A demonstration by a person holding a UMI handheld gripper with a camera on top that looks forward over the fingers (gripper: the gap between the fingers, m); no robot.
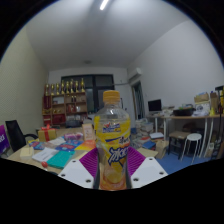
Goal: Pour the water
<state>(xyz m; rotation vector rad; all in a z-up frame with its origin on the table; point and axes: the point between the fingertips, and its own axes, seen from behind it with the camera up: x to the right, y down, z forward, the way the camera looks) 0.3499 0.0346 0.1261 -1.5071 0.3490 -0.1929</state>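
Note:
A clear plastic bottle [112,140] with an orange cap, yellow drink and a purple-and-yellow label stands upright between my fingers. My gripper [112,168] is shut on it: both purple pads [90,161] press on its lower body at either side. The bottle is held up above the table, level with the room's far shelves. Its base is hidden below, between the fingers. No cup or other vessel for pouring is in view.
A cluttered table [55,152] with books, boxes and coloured items lies below left. A black chair [14,133] stands at the left. Shelves [65,100] line the far wall. A desk with a monitor [155,105] and a white stool [192,140] stand at the right.

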